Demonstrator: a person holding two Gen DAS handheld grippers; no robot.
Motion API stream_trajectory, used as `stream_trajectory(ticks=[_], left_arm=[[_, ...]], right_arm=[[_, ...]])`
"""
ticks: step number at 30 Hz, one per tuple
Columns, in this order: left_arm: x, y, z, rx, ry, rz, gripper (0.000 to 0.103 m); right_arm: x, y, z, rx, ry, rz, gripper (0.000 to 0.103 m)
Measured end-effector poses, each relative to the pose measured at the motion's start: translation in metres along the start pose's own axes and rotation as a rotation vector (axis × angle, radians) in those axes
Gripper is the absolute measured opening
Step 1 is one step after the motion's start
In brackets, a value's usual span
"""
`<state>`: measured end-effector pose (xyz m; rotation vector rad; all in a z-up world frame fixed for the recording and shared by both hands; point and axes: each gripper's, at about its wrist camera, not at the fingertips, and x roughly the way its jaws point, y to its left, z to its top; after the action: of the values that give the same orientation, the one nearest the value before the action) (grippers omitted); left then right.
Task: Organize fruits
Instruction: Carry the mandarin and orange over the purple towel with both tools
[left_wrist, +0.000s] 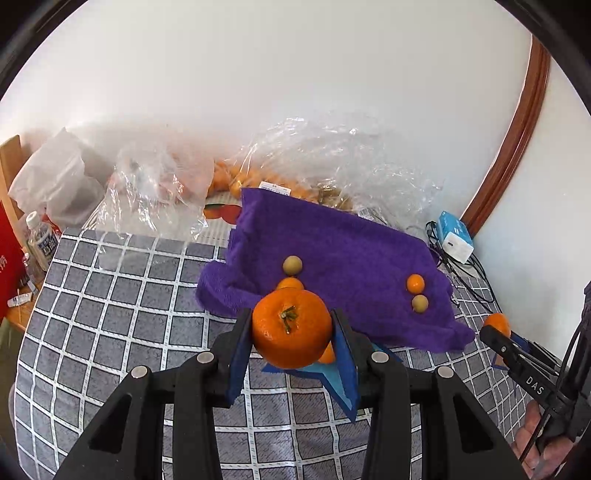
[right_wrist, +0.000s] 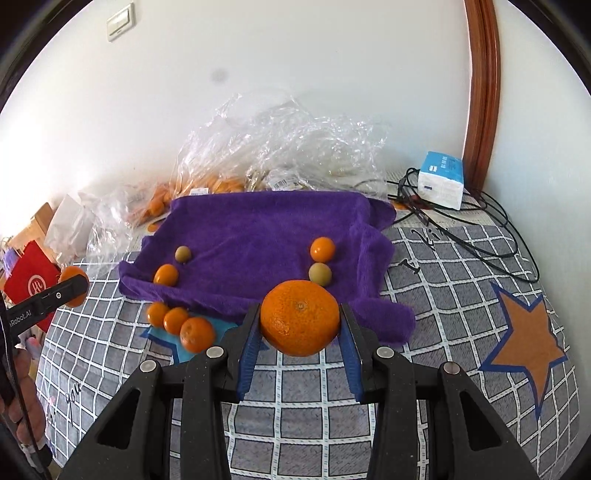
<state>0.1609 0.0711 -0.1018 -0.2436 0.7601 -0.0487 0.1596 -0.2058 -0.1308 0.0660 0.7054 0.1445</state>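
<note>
Both claws grip fruit: the left claw (left_wrist: 291, 328) clamps a stemmed mandarin (left_wrist: 291, 326), the right claw (right_wrist: 300, 325) another mandarin (right_wrist: 300, 317), likely bound for the purple towel (right_wrist: 258, 229) at centre frame, where small fruits sit paired. Below lies a checked grey cloth (right_wrist: 424, 266); plastic bags (right_wrist: 280, 140) line the white wall.

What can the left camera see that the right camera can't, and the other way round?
Only the left camera shows a water bottle at the table's edge. Only the right camera shows a light switch on the wall, an orange star on the tablecloth, and three small oranges in a row off the towel. Both show the purple towel with four small fruits on it, the plastic bags, and each gripper squeezing a big orange: left, right.
</note>
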Motion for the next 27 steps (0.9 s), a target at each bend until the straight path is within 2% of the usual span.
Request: stream_trajectory(ticks=[13, 27], left_arm=[[0.021, 0.003, 0.025, 0.02, 0.011, -0.009, 0.039], [0.053, -0.008, 0.052, 0.025, 0.016, -0.013, 0.039]], right_arm=[[0.012, 0.011, 0.026, -0.019, -0.012, -0.011, 0.04], [0.037, -0.001, 0.048, -0.003, -0.016, -0.026, 0.04]])
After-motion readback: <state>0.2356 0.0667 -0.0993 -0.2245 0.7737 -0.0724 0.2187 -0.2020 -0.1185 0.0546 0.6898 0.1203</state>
